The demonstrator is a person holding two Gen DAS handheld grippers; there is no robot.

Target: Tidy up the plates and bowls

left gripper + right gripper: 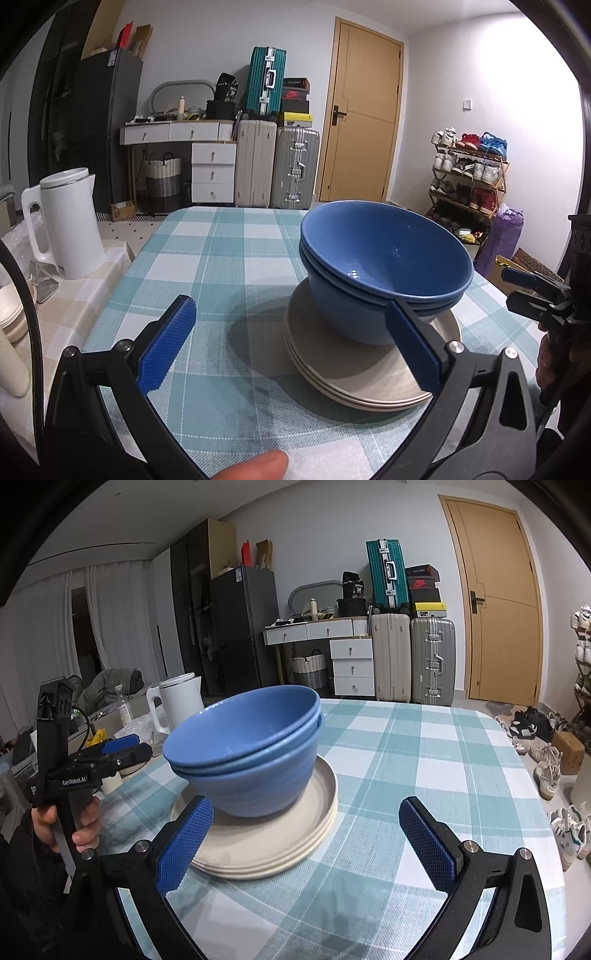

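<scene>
Stacked blue bowls (384, 266) sit nested on a stack of cream plates (354, 380) on the checked tablecloth (221, 266). My left gripper (291, 343) is open and empty, above the cloth just left of the stack, its right finger in front of the plates. In the right wrist view the bowls (247, 749) and plates (273, 834) lie left of centre. My right gripper (306, 845) is open and empty, its left finger in front of the plates' near rim. Each gripper shows at the edge of the other's view.
A white kettle (70, 225) stands on a side table at the left, with pale dishes (11, 310) nearby. Beyond the table are suitcases (277, 166), a drawer desk (199, 162), a door and a shoe rack (469, 177). Shoes (546, 768) lie on the floor at right.
</scene>
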